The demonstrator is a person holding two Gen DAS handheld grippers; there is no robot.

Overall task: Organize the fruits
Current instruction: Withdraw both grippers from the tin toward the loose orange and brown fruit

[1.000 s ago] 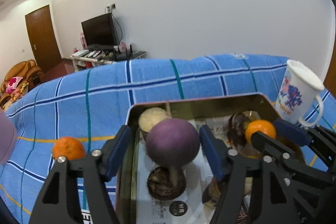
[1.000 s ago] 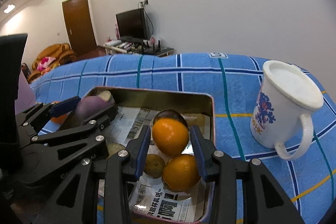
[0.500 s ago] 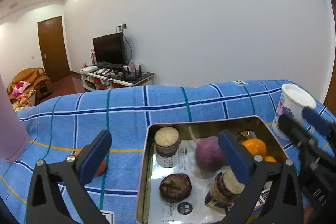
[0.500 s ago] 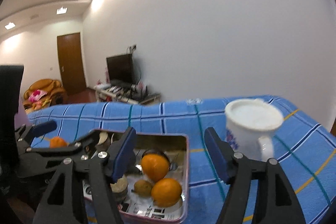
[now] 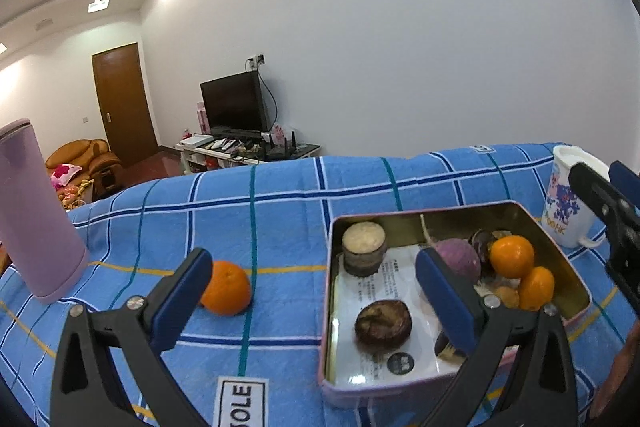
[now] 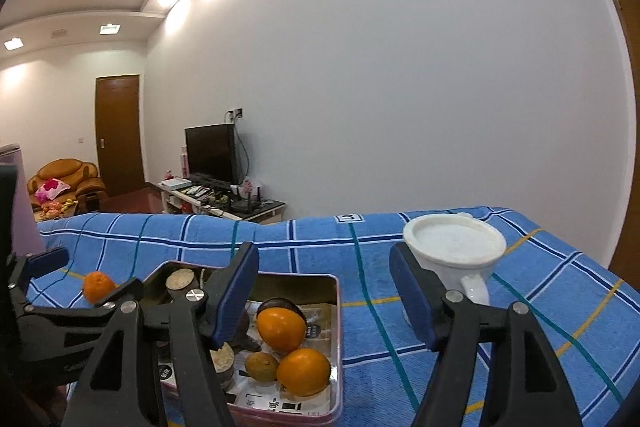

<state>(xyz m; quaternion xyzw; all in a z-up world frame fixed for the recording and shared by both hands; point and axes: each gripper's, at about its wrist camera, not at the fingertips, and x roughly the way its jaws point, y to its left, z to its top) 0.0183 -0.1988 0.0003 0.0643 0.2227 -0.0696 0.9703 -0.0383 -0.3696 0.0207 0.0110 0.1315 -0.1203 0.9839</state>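
Observation:
A metal tin (image 5: 576, 283) lined with paper sits on the blue checked cloth. It holds a purple fruit (image 5: 458, 259), two oranges (image 5: 512, 255), dark round fruits (image 5: 383, 321) and a pale-topped one (image 5: 364, 241). One orange (image 5: 226, 287) lies loose on the cloth left of the tin. My left gripper (image 5: 316, 295) is open and empty, raised above the tin's left edge. My right gripper (image 6: 326, 301) is open and empty above the tin (image 6: 336, 347), with the two oranges (image 6: 281, 329) below it.
A white printed mug (image 6: 454, 253) stands right of the tin; it also shows in the left wrist view (image 5: 566, 199). A tall lilac tumbler (image 5: 32, 215) stands at the far left. The cloth falls away at the back edge toward a TV stand.
Both grippers opened, released the purple fruit and an orange into the tin, and pulled up and back.

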